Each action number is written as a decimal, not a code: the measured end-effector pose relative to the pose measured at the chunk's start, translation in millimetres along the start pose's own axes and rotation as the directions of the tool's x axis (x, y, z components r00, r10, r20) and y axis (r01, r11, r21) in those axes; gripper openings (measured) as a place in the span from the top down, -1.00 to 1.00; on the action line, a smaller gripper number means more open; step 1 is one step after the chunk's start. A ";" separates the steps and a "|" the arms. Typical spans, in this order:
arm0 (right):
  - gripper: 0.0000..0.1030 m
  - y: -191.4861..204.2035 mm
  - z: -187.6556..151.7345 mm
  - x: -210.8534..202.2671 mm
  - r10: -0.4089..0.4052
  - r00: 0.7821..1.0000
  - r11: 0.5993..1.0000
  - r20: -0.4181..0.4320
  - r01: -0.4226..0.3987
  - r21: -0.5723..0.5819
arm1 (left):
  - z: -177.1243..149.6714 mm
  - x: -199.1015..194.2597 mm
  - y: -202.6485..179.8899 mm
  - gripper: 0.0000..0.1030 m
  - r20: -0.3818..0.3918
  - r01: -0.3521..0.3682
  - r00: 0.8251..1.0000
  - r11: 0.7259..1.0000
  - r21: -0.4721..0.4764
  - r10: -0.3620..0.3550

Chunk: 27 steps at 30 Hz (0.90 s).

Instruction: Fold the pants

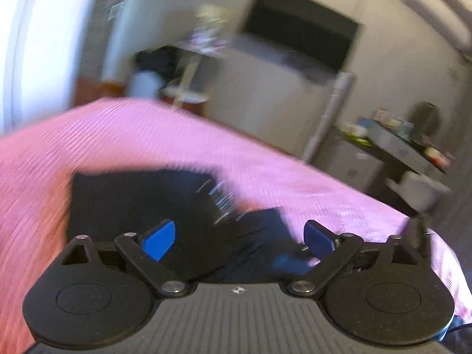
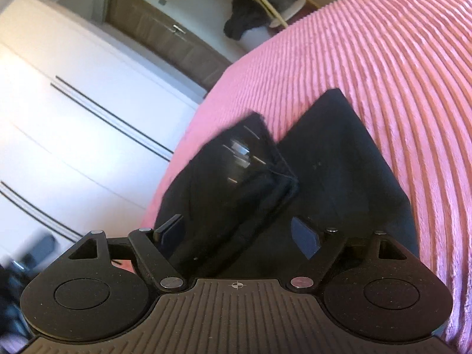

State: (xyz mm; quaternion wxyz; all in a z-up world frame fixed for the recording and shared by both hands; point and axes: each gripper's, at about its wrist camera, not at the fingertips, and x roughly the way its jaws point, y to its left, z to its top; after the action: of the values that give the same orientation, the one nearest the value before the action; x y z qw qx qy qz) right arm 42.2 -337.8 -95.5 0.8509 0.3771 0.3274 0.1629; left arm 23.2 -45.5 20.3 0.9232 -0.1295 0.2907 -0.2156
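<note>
The left gripper stands wide open, its blue pads spread far apart with nothing clamped between them; the dark pants lie just beyond and below its fingertips, though heavy motion blur hides whether any pad touches the cloth. The right gripper is likewise spread wide and grips nothing; the pants fill the space between and ahead of its fingers, and whether the pads rest on the fabric cannot be told. In the right wrist view the pants lie as a folded black bundle, one thick layer with a seamed edge and a small pale label lapped over a flatter panel. The bundle lies on a bed covered with a pink ribbed bedspread; the same bedspread surrounds the pants in the left view. Beyond the bed stand a white wardrobe, a dark screen on the wall, and a cluttered side table.
</note>
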 end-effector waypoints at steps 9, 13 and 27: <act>-0.65 0.5 2.0 18.4 -0.021 0.997 0.998 -0.080 0.026 0.056 | -45.1 -1.5 101.8 -0.92 -0.189 -0.483 0.876 0.816 -0.317 0.445; -0.65 -1.0 4.6 26.6 -0.054 0.996 0.994 -0.072 0.061 0.088 | -48.2 17.5 109.8 -0.92 -0.236 -0.502 0.863 0.805 -0.317 0.446; -0.57 -9.5 9.4 82.1 -0.080 0.996 0.972 0.034 0.071 0.225 | -62.1 17.1 136.6 -0.92 -0.251 -0.463 0.886 0.775 -0.429 0.390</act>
State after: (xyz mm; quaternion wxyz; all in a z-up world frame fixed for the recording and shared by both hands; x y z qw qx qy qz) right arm 109.0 -306.1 -133.6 0.8153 0.4613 0.3396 0.0845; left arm 43.2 58.6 -87.2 0.8626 -0.2671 0.4241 0.0693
